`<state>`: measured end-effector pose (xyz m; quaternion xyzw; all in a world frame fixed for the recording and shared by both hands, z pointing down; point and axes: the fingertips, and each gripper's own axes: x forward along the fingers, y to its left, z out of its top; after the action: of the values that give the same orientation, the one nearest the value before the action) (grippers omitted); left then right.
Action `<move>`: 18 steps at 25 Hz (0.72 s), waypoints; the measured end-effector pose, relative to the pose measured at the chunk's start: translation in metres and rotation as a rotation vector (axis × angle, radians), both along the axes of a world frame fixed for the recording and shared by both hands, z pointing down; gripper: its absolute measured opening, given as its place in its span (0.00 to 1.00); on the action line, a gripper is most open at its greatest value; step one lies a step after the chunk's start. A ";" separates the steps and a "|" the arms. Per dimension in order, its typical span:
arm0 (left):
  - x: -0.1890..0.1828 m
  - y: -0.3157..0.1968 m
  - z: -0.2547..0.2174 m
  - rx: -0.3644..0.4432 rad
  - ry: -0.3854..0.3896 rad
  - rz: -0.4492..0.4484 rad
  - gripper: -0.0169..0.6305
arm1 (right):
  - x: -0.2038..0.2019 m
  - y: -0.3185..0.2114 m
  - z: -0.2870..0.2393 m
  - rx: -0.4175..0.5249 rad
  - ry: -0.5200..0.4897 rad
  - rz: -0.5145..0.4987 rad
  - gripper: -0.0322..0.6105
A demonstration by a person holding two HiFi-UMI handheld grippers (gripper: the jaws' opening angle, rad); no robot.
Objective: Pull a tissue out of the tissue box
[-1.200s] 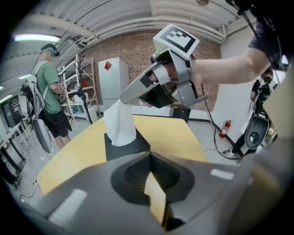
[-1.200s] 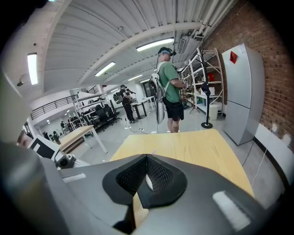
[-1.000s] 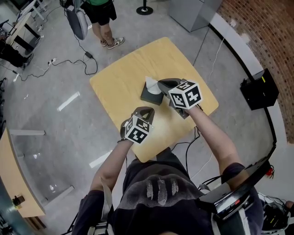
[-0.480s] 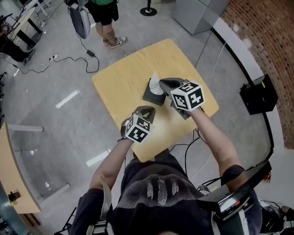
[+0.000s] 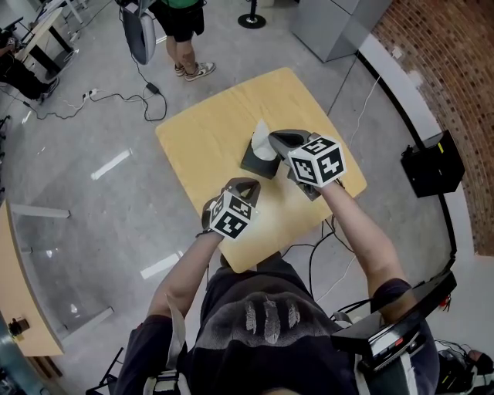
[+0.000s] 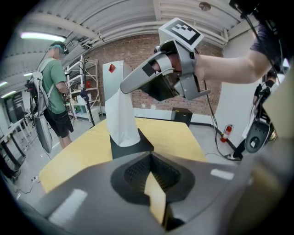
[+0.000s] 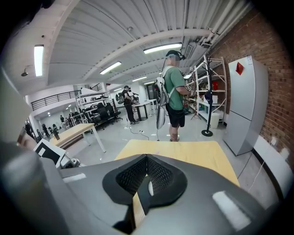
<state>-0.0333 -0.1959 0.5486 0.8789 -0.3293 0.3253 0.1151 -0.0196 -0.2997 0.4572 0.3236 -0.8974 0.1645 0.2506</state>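
Observation:
A dark tissue box [image 5: 255, 162] stands near the middle of the light wooden table [image 5: 208, 131]. A white tissue [image 5: 262, 139] rises upright from its slot. My right gripper [image 5: 272, 139] is shut on the tissue's top, just above the box. The left gripper view shows this grip from the side: the right gripper [image 6: 124, 87] pinches the tall tissue [image 6: 121, 119] over the box [image 6: 132, 148]. My left gripper [image 5: 245, 185] hovers on the near side of the box, shut with nothing in it. In the right gripper view a white sliver of tissue [image 7: 149, 187] shows between the shut jaws.
A person in a green shirt [image 6: 55, 92] stands on the floor past the table's far left corner. Cables [image 5: 116, 100] trail over the floor there. A grey cabinet [image 5: 340, 23] stands at the back. A black case [image 5: 432, 158] sits on the floor to the right.
My right gripper has risen slightly with the tissue, which now stands taller out of the box. The left gripper has stayed put.

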 end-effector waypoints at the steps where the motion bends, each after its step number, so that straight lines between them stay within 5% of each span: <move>1: 0.000 0.000 0.000 0.000 0.001 0.000 0.03 | 0.000 0.001 -0.001 0.000 -0.002 0.000 0.05; 18: -0.004 0.003 -0.002 -0.004 0.012 0.001 0.03 | -0.015 0.023 -0.052 -0.024 -0.175 -0.036 0.05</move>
<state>-0.0371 -0.1925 0.5465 0.8809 -0.3274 0.3206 0.1185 -0.0347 -0.2766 0.4047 0.2887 -0.9196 0.1981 0.1781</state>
